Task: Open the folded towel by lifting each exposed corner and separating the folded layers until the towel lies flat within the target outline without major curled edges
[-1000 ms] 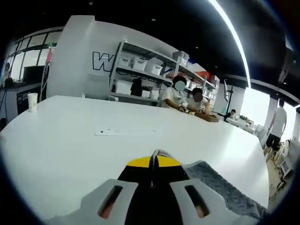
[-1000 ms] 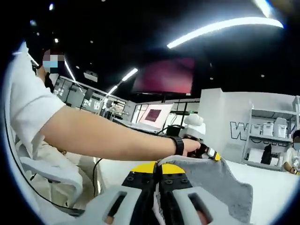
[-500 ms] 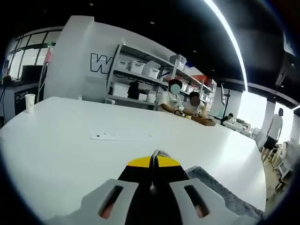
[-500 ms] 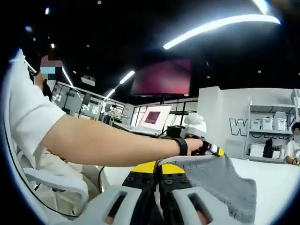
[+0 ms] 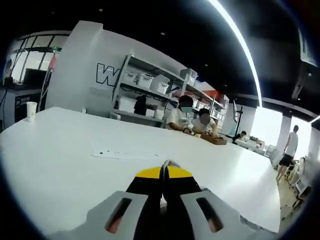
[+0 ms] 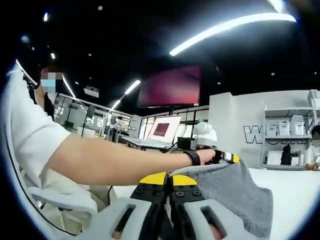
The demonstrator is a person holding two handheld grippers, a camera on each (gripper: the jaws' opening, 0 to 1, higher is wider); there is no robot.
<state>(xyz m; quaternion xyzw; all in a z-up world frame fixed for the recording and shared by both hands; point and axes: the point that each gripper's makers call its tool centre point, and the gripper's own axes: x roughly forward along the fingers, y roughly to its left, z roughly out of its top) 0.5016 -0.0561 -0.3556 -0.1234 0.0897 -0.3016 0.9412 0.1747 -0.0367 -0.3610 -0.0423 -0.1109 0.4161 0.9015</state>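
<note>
The grey towel (image 6: 235,195) hangs in the air, stretched between both grippers. My right gripper (image 6: 168,180) is shut on its near corner, low in the right gripper view. Beyond it, the left gripper (image 6: 229,159), held in a person's hand, pinches the far corner. In the left gripper view, my left gripper (image 5: 163,175) is shut with a thin grey fold of towel (image 5: 169,163) showing at its tips. A sliver of the cloth also shows at the lower right.
A white table (image 5: 65,165) spreads ahead with a flat pale sheet (image 5: 125,154) lying on it and a paper cup (image 5: 31,111) at its far left. Shelves with bins (image 5: 150,87) stand behind, two people sit (image 5: 192,117) at the far side. A person's forearm (image 6: 115,162) crosses the right gripper view.
The left gripper view has tilted and the towel's hanging part has slipped nearly out of it at the lower right. Both grippers stay shut on the towel.
</note>
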